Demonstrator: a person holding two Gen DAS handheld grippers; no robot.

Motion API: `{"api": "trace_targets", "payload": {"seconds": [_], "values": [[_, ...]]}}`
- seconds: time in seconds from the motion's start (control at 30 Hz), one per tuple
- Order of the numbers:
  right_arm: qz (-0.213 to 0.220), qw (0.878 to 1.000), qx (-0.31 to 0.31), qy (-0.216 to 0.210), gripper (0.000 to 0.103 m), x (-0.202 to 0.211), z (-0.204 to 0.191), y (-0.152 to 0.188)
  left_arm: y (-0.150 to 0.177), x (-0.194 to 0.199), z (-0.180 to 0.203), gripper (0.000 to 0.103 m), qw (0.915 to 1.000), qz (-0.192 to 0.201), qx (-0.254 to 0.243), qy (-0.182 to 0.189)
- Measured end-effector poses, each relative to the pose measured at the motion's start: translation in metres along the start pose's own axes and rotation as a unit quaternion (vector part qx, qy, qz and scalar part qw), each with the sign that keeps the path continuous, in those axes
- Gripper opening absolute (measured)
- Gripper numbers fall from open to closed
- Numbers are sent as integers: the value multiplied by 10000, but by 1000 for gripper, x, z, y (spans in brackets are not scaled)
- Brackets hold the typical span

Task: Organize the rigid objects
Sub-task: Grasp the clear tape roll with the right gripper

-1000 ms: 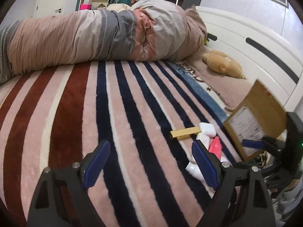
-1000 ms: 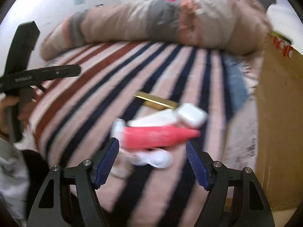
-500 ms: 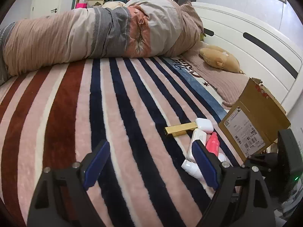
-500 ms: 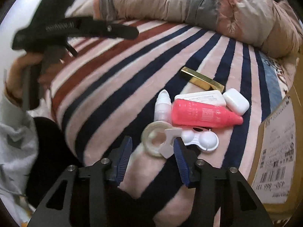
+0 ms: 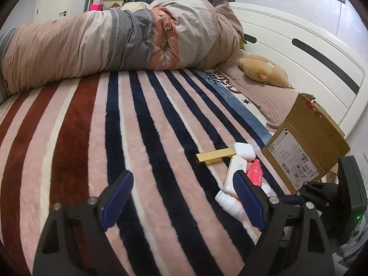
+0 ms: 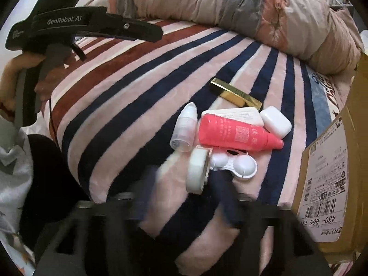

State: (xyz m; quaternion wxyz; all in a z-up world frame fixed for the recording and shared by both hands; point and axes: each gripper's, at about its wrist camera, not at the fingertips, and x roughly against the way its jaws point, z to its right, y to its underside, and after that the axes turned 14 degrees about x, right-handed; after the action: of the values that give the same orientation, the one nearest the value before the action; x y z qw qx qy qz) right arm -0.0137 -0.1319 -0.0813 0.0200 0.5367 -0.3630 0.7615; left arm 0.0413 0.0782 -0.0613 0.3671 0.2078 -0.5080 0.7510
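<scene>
A cluster of small items lies on the striped blanket (image 6: pixel 128 105): a pink tube (image 6: pixel 234 133), a small clear bottle (image 6: pixel 184 128), a white flat box (image 6: pixel 243 113), a white earbud case (image 6: pixel 276 122), a gold bar (image 6: pixel 234 93), a white contact lens case (image 6: pixel 237 165). My right gripper (image 6: pixel 195 179) is blurred and closed on a white tape roll (image 6: pixel 196 172), tilted on edge above the blanket. My left gripper (image 5: pixel 184 197) is open and empty over the blanket, left of the cluster (image 5: pixel 237 168).
An open cardboard box (image 6: pixel 331 165) stands right of the cluster, also seen in the left wrist view (image 5: pixel 306 149). A rolled duvet (image 5: pixel 110 43) lies across the far side. A plush toy (image 5: pixel 264 71) and white headboard (image 5: pixel 310 48) are at the right.
My right gripper has closed from wide open onto the tape roll and lifted it on edge. My left gripper stays open and has hardly shifted.
</scene>
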Motion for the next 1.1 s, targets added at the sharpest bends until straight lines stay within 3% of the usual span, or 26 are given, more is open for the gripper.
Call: {"api": "trace_targets", "payload": {"seconds": [0.17, 0.27, 0.4, 0.5, 0.53, 0.57, 0.67, 0.7, 0.8, 0.93, 1.0, 1.07, 1.1], "values": [[-15, 9993, -285, -226, 62, -11, 9, 3, -1, 0, -3, 86, 10000, -11, 32, -23], [53, 9991, -407, 109, 62, -8, 15, 4, -1, -1, -4, 86, 10000, -24, 32, -48], [171, 9969, -620, -447, 62, -8, 22, 6, -1, -2, -4, 86, 10000, -36, 35, -43], [51, 9976, -543, -432, 61, -19, 17, 3, -1, -2, -4, 86, 10000, -41, 35, -11], [24, 9976, -563, -401, 56, -23, 17, 3, -1, -2, -4, 86, 10000, -44, 28, 9], [18, 9974, -625, -371, 40, -25, 18, 2, -1, -2, -4, 86, 10000, -50, 21, 23], [126, 9966, -714, -391, 33, -23, 20, 2, 0, -2, -4, 86, 9999, -84, 22, 97], [155, 9974, -626, -335, 18, -20, 18, 0, 1, -2, -4, 86, 9999, -103, 18, 131], [160, 9990, -388, -141, 9, -12, 12, -3, 1, -4, 0, 86, 9998, -127, -20, 159], [27, 9992, -371, -161, 14, -12, 11, -6, 2, -6, 3, 86, 9998, -166, -68, 109], [92, 9989, -409, -187, 38, -13, 11, -3, 1, -6, 1, 86, 9998, -178, -48, 114], [213, 9980, -521, -278, 48, -15, 15, -5, 1, -5, -1, 86, 9998, -170, -3, 107], [244, 9973, -588, -369, 48, -16, 18, -5, 0, -5, -2, 86, 9998, -170, 13, 108]]}}
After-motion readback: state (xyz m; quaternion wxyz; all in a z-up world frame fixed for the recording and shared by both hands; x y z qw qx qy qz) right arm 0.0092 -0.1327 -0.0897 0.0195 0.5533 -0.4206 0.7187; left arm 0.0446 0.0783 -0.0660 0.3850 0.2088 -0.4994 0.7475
